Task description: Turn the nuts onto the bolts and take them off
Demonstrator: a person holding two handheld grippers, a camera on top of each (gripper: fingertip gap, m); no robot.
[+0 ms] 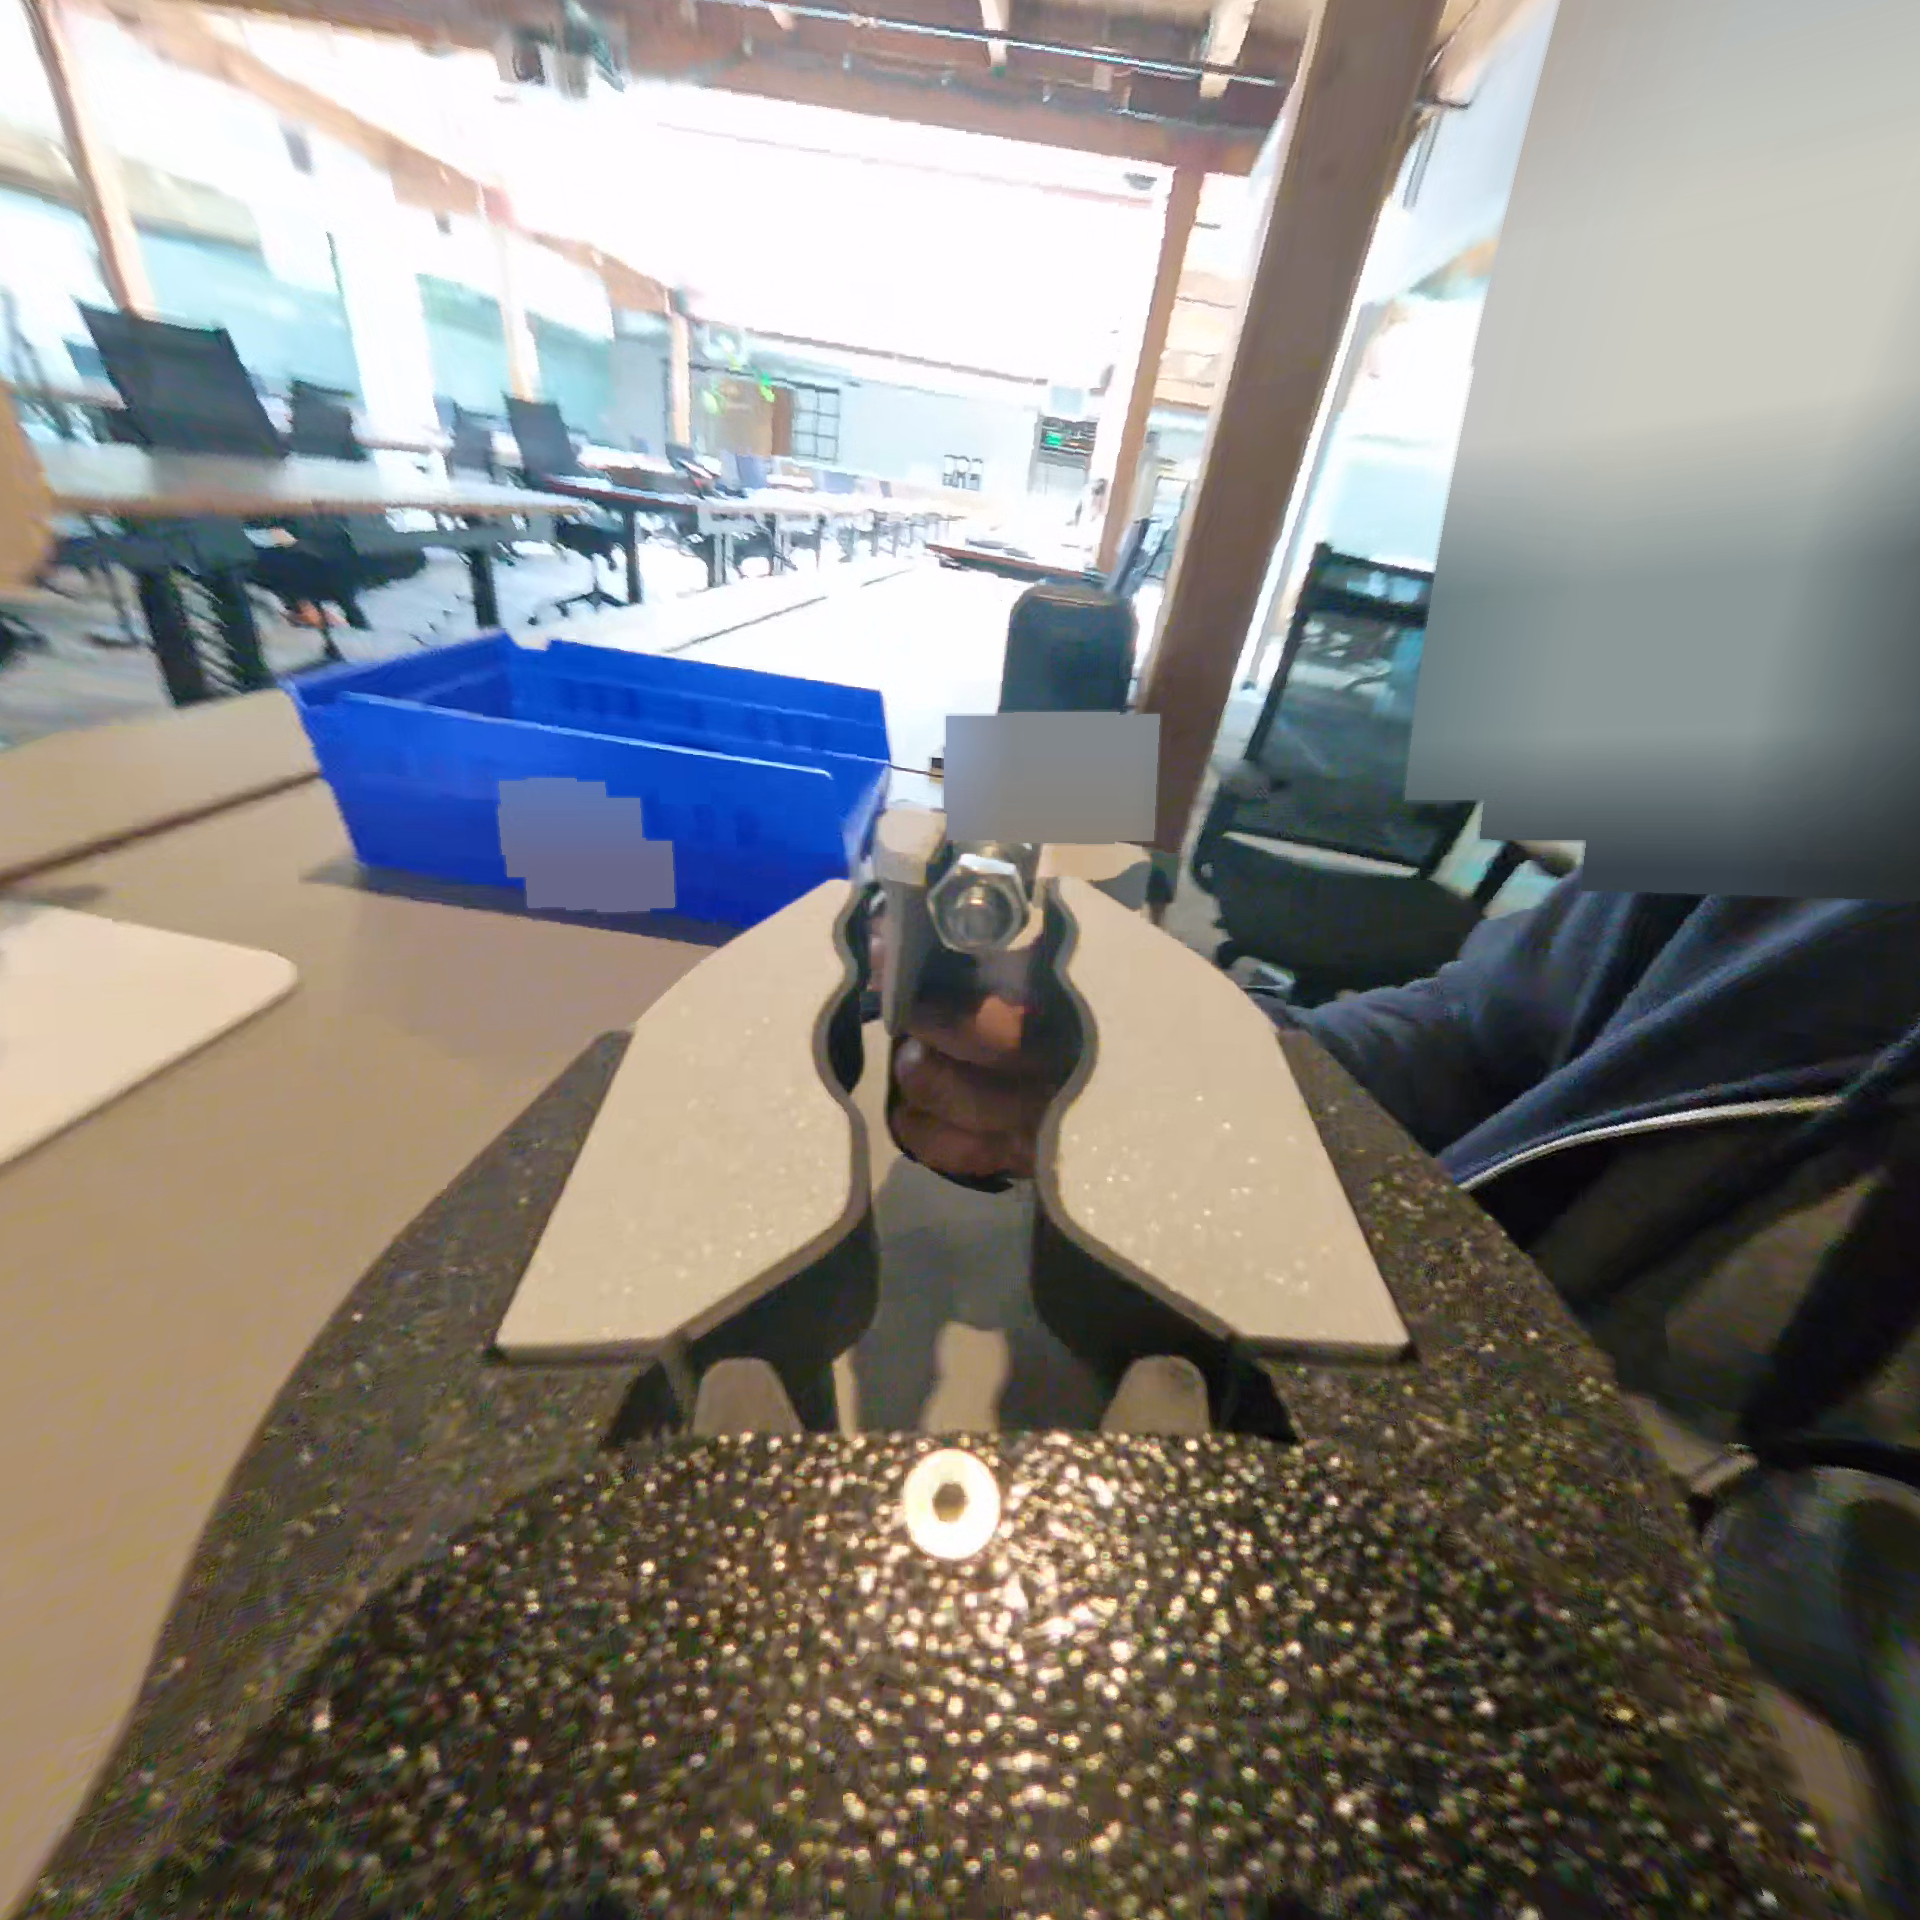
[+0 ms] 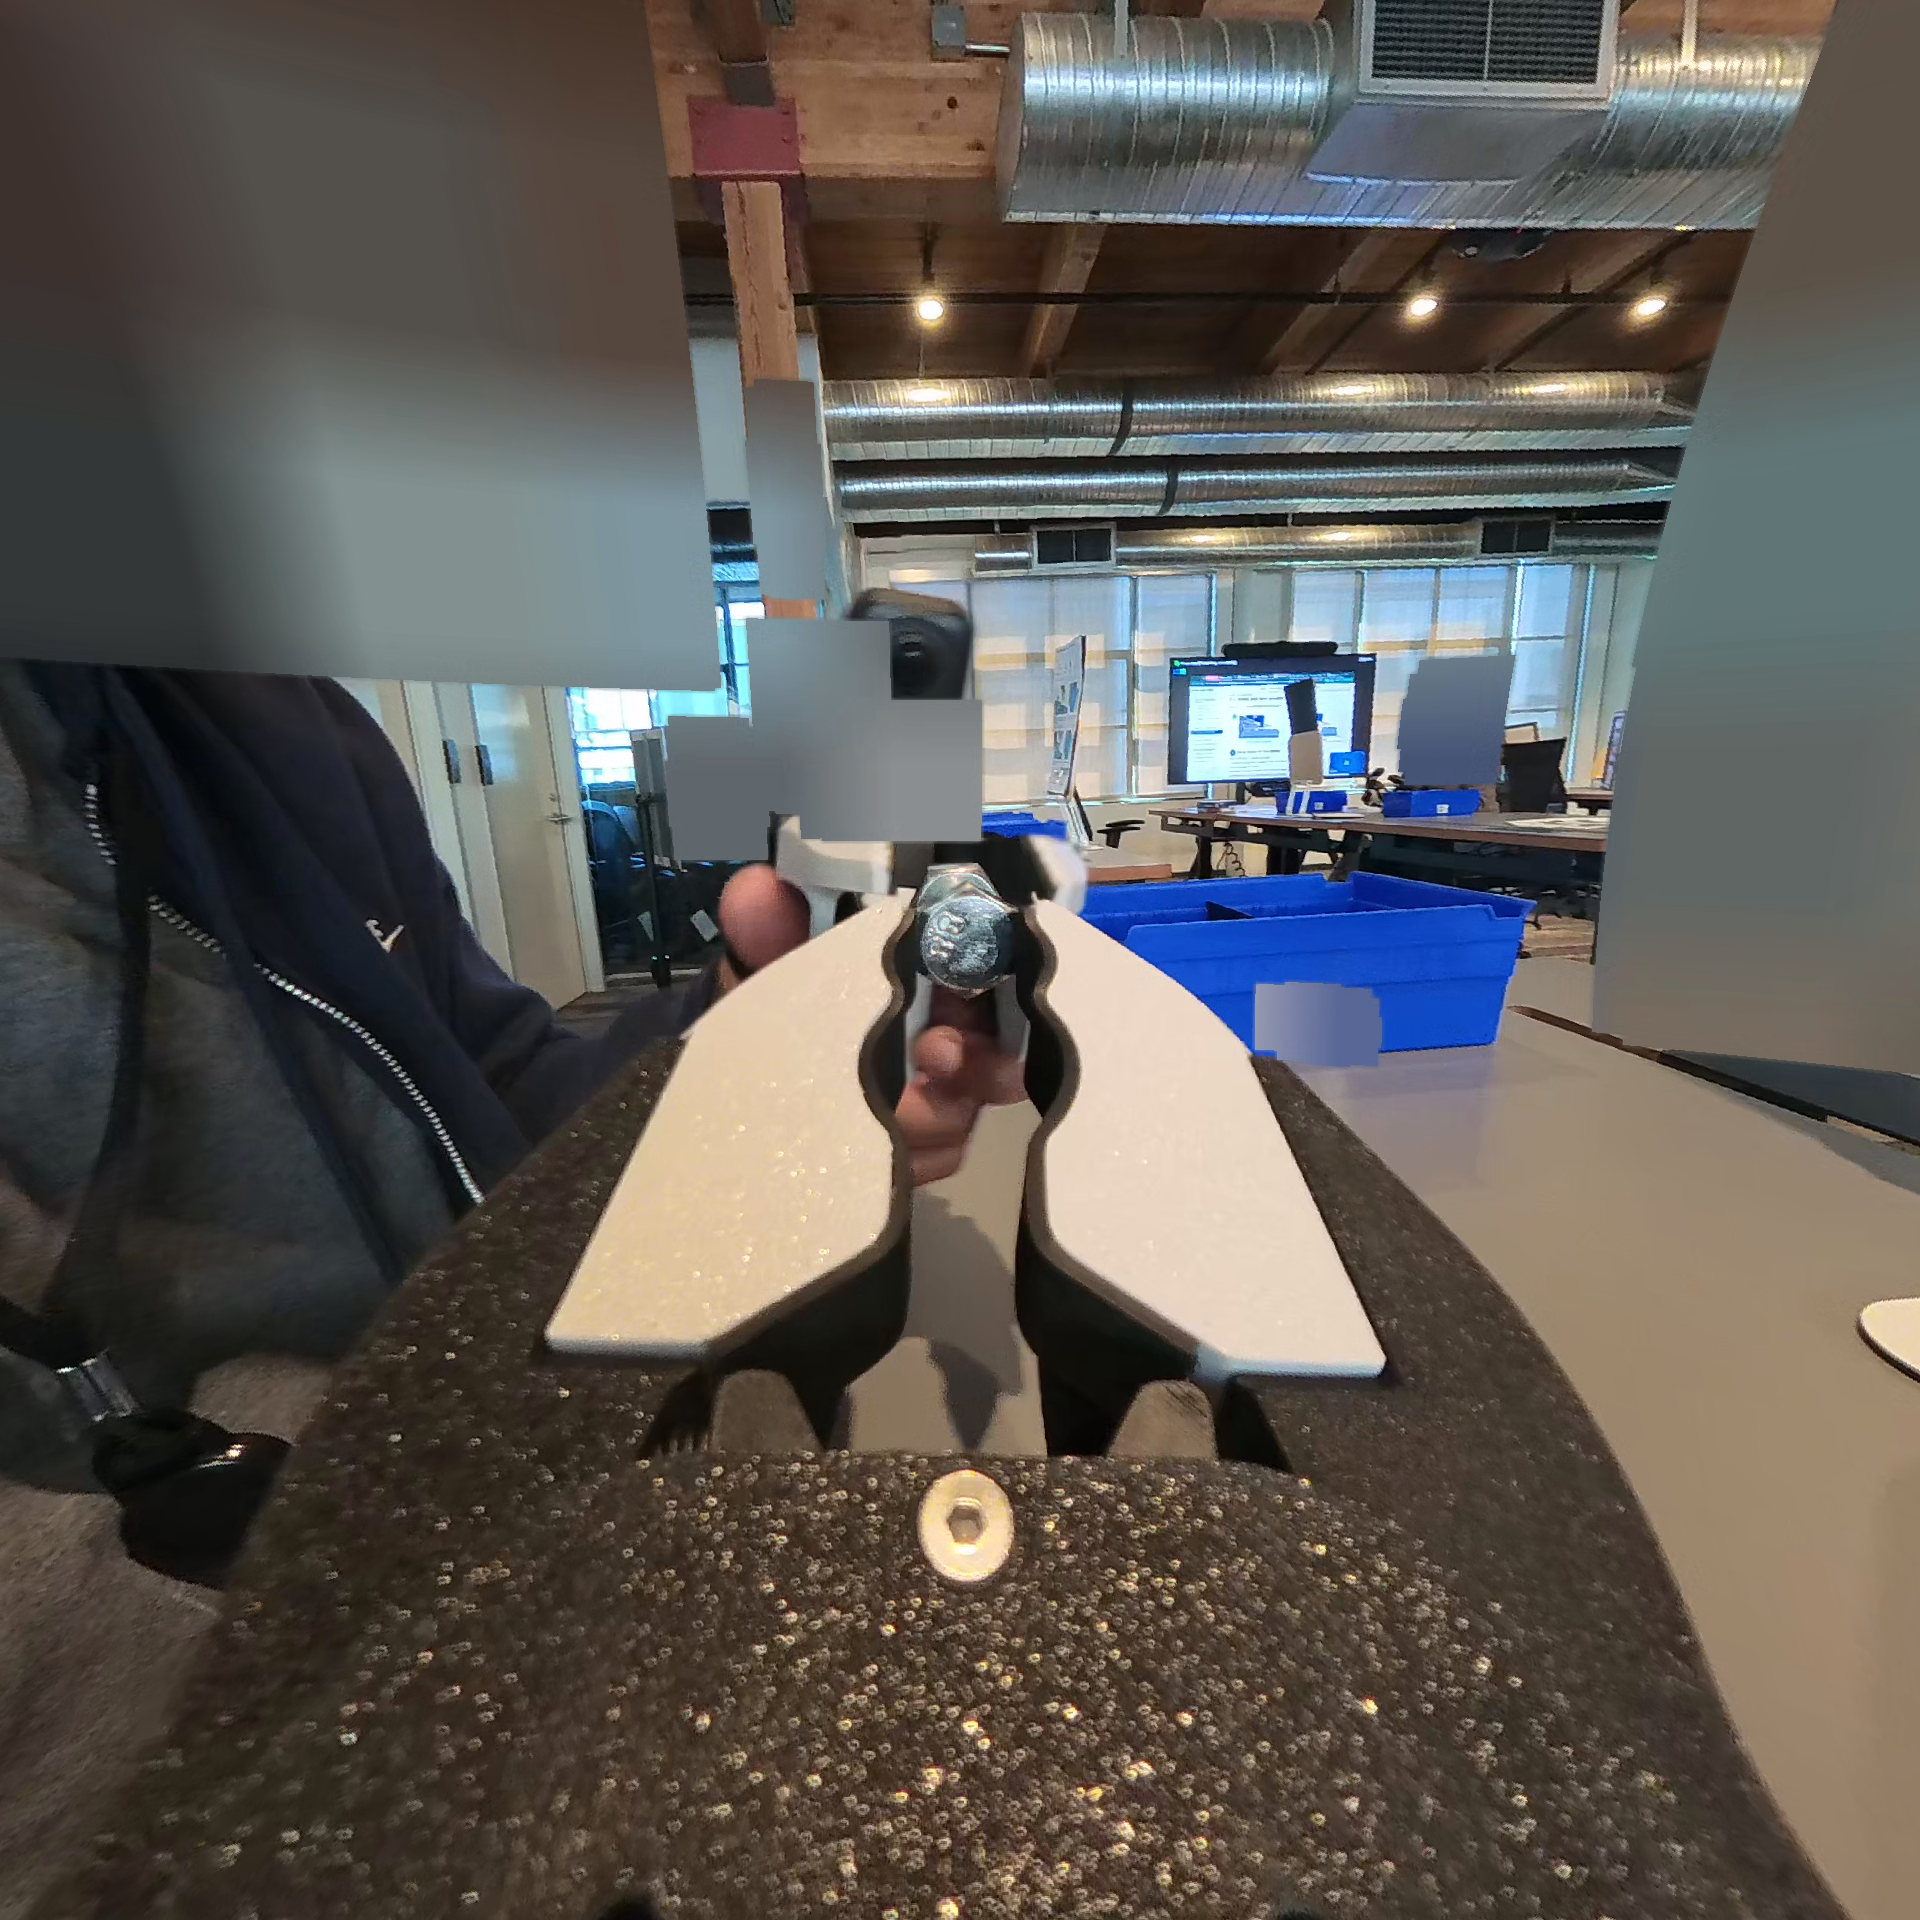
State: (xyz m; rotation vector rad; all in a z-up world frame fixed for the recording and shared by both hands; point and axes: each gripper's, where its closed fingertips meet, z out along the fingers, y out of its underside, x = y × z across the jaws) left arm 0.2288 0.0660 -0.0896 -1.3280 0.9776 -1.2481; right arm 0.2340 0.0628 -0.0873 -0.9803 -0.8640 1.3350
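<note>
My left gripper (image 1: 961, 920) is shut on a silver hex nut (image 1: 975, 906) at its fingertips, and the bolt's threaded end shows in the middle of the nut. My right gripper (image 2: 966, 940) is shut on the hex head of the silver bolt (image 2: 961, 943). The two grippers face each other tip to tip in the air above the table edge. The right gripper's pale fingers (image 1: 902, 868) and the hand holding it (image 1: 966, 1081) show behind the nut. The left gripper's white fingers (image 2: 831, 864) and its hand (image 2: 940, 1081) show behind the bolt head. The bolt's shank is hidden.
A blue plastic bin (image 1: 603, 769) stands on the grey table (image 1: 208, 1195) beyond the grippers; it also shows in the right wrist view (image 2: 1309, 940). A white flat pad (image 1: 114, 1018) lies on the table. A person in a dark zip jacket (image 2: 260, 935) sits close by. The tips of both grippers are at nearly the same place.
</note>
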